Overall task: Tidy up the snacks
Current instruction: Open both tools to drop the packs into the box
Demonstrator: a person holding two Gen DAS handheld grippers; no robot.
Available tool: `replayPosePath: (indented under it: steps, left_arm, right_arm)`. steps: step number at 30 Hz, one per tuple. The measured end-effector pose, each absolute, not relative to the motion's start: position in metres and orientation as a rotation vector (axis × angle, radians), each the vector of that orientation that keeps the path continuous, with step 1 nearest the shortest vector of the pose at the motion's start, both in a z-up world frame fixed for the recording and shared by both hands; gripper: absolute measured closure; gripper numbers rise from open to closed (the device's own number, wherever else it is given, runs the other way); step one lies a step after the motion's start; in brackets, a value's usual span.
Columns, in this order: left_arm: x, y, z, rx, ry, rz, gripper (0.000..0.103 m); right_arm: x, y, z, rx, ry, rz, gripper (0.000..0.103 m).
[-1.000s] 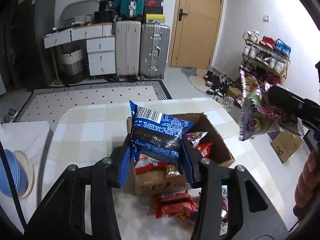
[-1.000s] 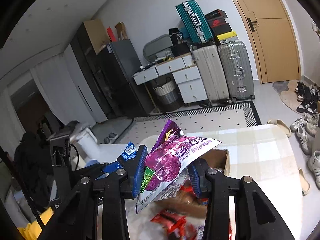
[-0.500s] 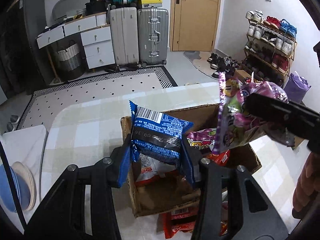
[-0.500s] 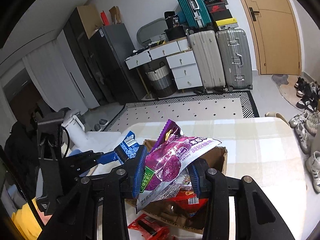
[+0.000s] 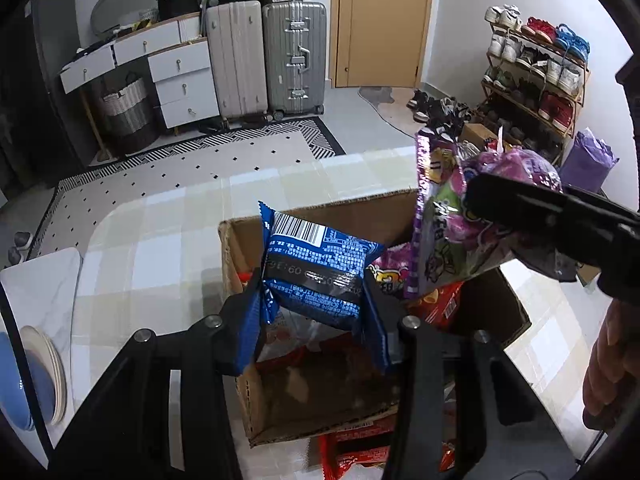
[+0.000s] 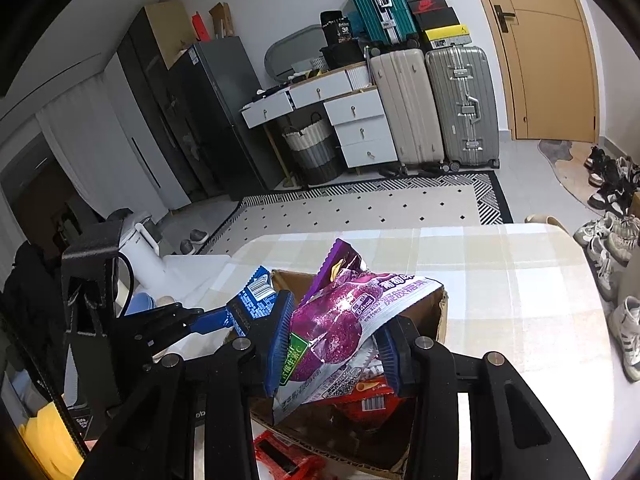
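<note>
Checked table bears a cardboard box. Left gripper pinches a blue packet above it. Right gripper pinches a purple packet.

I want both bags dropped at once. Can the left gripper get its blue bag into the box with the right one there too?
Probably yes: the blue bag hangs over the box's open left side, the purple bag to its right.

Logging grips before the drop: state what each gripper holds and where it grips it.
Left gripper: blue packet, clamped across its lower half, barcode end up. Right gripper: purple bag, clamped across its middle. Both are over the box.
</note>
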State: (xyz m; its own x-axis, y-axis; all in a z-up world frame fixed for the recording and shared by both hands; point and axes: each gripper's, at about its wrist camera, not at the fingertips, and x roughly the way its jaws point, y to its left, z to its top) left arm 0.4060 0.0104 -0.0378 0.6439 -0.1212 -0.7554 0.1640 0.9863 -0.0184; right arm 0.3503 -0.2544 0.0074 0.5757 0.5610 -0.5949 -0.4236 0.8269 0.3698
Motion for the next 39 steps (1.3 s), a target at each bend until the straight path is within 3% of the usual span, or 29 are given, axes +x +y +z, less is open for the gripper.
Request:
replayPosePath:
  steps: [17, 21, 29, 32, 34, 39]
  left_arm:
    - [0.398, 0.018, -0.04, 0.041, 0.86, -0.148, 0.053]
    - [0.396, 0.024, -0.035, 0.027, 0.84, -0.134, 0.043]
    - [0.389, 0.022, -0.033, 0.04, 0.841, -0.138, 0.043]
    - [0.386, 0.021, -0.033, 0.046, 0.844, -0.134, 0.042]
    - [0.386, 0.021, -0.033, 0.049, 0.851, -0.121, 0.035]
    - [0.382, 0.024, -0.034, 0.039, 0.862, -0.104, 0.034]
  right_arm:
    - [0.357, -0.25, -0.011, 0.182, 0.803, 0.567, 0.063]
    - [0.358, -0.25, -0.012, 0.187, 0.808, 0.57, 0.063]
    - [0.359, -0.244, -0.017, 0.191, 0.834, 0.577, 0.063]
    - [0.359, -0.243, -0.021, 0.184, 0.856, 0.566, 0.057]
    - [0.359, -0.243, -0.021, 0.154, 0.858, 0.531, 0.05]
    - [0.351, -0.245, -0.02, 0.129, 0.845, 0.503, 0.049]
